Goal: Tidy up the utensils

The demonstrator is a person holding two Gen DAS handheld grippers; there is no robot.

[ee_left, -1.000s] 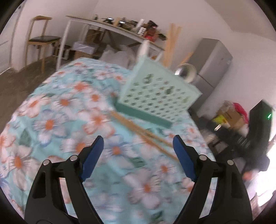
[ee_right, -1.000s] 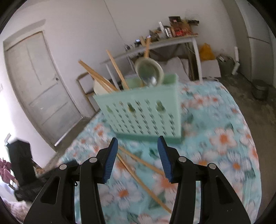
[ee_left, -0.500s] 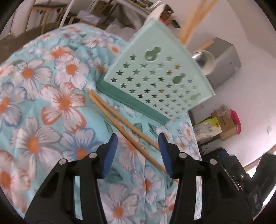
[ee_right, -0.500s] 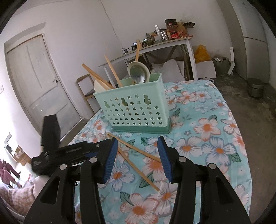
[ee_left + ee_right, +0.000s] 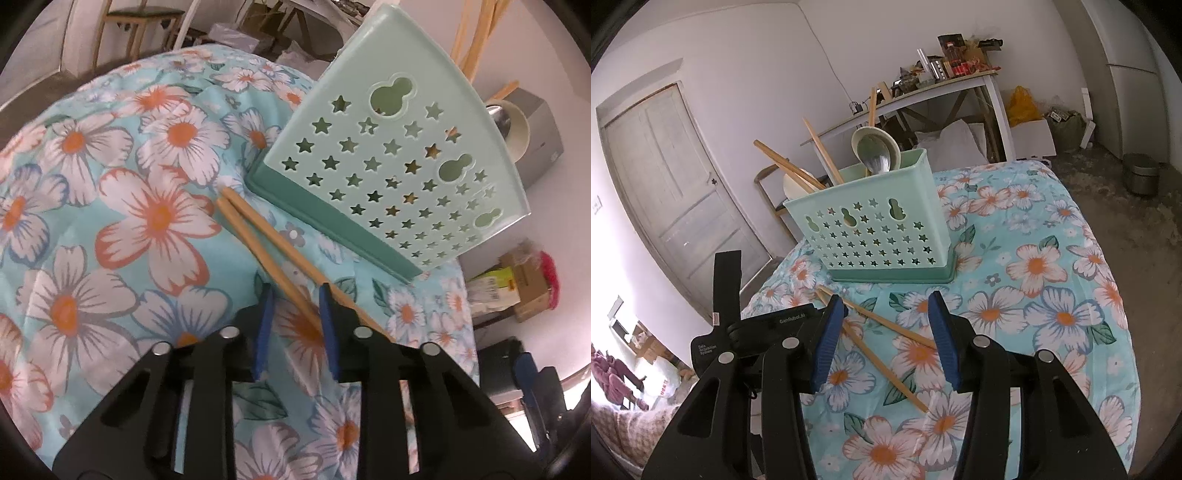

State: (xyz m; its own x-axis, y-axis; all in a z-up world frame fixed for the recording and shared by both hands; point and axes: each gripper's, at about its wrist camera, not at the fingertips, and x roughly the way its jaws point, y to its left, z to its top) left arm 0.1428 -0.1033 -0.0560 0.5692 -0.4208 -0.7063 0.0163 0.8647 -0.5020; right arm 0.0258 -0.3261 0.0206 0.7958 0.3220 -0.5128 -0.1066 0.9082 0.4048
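Between closing left tongs (image 5: 293, 291): tan chopstick (image 5: 273, 267) (untouched yet); right tongs (image 5: 886, 306) half-open, empty.

The left gripper (image 5: 293, 295) is angling downward, its jaws just closing, seemingly not yet pressing; the right gripper (image 5: 886, 306) is hovering half open.

"GenRobot.AI", "Data Acquisition System" on left gripper (image 5: 827, 314) body.
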